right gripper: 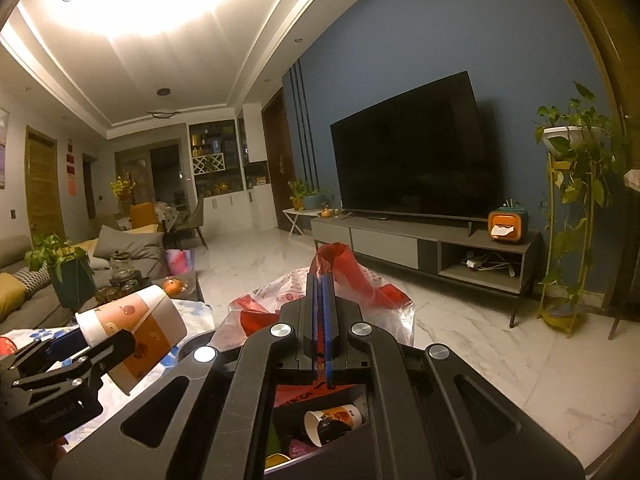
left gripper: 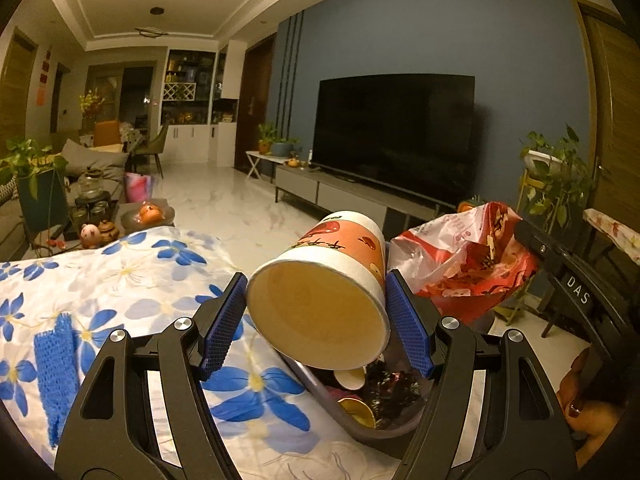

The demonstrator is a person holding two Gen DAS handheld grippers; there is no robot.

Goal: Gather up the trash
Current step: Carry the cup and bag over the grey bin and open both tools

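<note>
- While the left gripper (left gripper: 316, 312) holds its blue-padded fingers (left gripper: 222, 322) spread about as wide as the cup's mouth, a tilted paper cup with an orange-and-white printed wall (left gripper: 320, 288) sits between them, its open cream-coloured mouth facing the left wrist camera.
- Whether both pads actually press on the cup's rim cannot be told from that view; the right-hand pad touches the rim, and the left-hand pad is just beside it.
- From the right wrist view, the same paper cup (right gripper: 136, 328) lies tipped on its side in the left gripper (right gripper: 80, 354), at the left edge of the frame.
- Below the cup is a dark grey plastic trash bin (left gripper: 360, 428), and inside it lie a smaller paper cup (left gripper: 351, 378), a gold-coloured round lid (left gripper: 357, 412) and dark wrappers.
- The right gripper (right gripper: 319, 280) has its two fingers pressed together, pinching the handle of a red-and-clear printed plastic bag (right gripper: 360, 292), which hangs bunched over the bin's far side.
- In the left wrist view that plastic bag (left gripper: 464, 256) is just to the right of the cup, with the right gripper's black body (left gripper: 568, 280) beside it.
- A table covered by a white cloth with blue flowers (left gripper: 100, 280) lies to the left of the bin, touching it.
- A black flat television (left gripper: 394, 136) stands on a low grey cabinet (left gripper: 340, 192) against the blue wall.
</note>
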